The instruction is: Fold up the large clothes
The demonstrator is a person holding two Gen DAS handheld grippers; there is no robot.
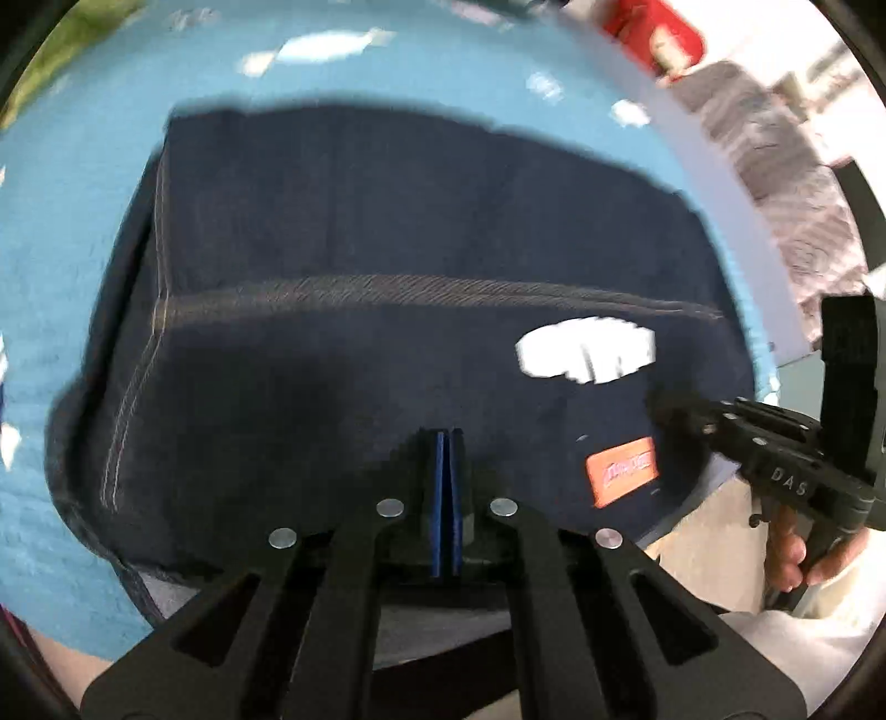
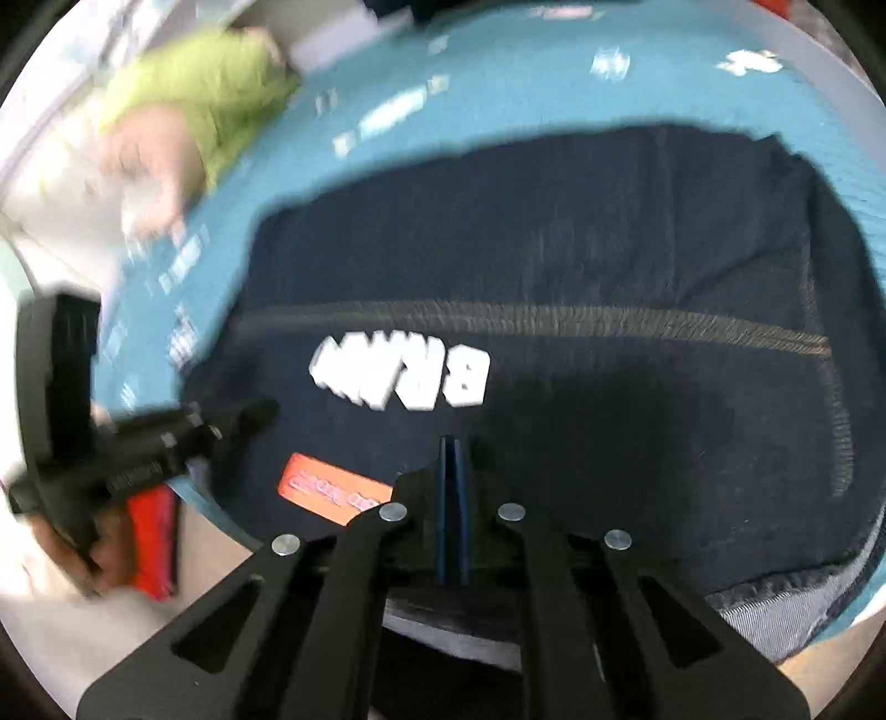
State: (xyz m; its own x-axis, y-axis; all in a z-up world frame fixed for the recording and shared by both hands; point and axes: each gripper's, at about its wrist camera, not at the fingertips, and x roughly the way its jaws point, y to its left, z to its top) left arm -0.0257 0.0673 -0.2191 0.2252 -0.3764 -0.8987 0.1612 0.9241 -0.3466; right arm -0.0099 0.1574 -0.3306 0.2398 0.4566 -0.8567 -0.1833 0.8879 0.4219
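The folded navy garment lies on the blue table cover, bare cover showing along its far and side edges. Left gripper and right gripper hover above its near edge, both with fingers pressed together, holding nothing.

A light-blue cloth covers the counter; past its far edge lie blurred pale surroundings and a red shape.

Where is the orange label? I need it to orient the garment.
The orange label sits on the dark garment near its front edge, below the white lettering.
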